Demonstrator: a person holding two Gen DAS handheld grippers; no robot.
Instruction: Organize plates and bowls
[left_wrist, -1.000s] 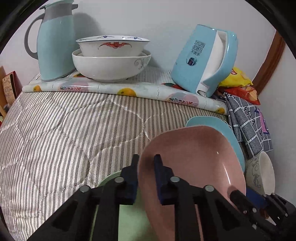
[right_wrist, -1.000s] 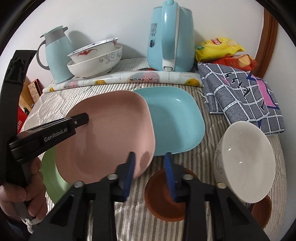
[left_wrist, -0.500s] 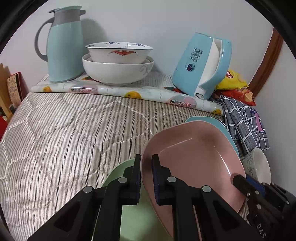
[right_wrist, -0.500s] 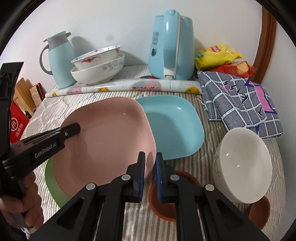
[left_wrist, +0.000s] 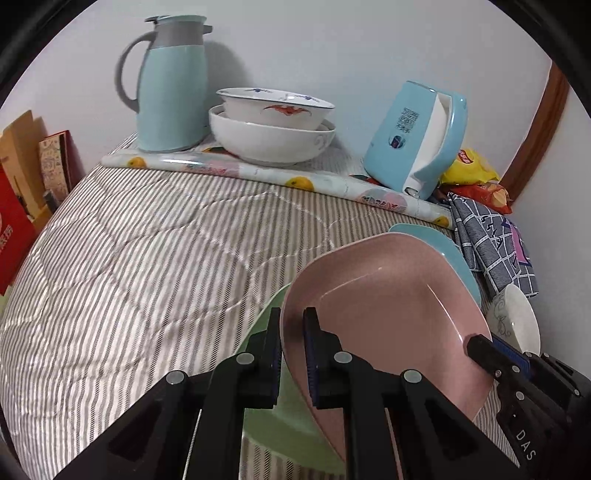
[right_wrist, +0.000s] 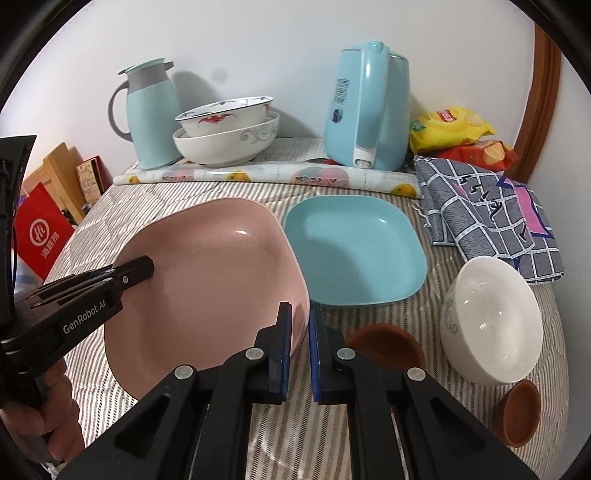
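A square pink plate (right_wrist: 207, 280) hangs tilted above the striped bedcover, held from both sides. My left gripper (left_wrist: 291, 317) is shut on its left rim, and my right gripper (right_wrist: 300, 314) is shut on its right rim. Under the pink plate (left_wrist: 384, 295) lies a green plate (left_wrist: 280, 417). A blue square plate (right_wrist: 354, 251) lies flat just to the right, apart from the pink one. A white bowl (right_wrist: 491, 321) leans at the right, with two small brown bowls (right_wrist: 384, 347) (right_wrist: 517, 413) near it. Two white bowls (right_wrist: 225, 133) are stacked at the back.
At the back stand a pale blue thermos jug (right_wrist: 147, 114) and a blue kettle (right_wrist: 369, 110) on a fruit-print mat (left_wrist: 258, 173). Snack bags (right_wrist: 450, 129) and a checked cloth (right_wrist: 487, 214) lie at the right. The striped cover (left_wrist: 129, 277) stretches to the left.
My right gripper has shut on the pink plate's rim. The pink plate has risen and shifted left, off the blue plate's edge. The left gripper stayed shut on it.
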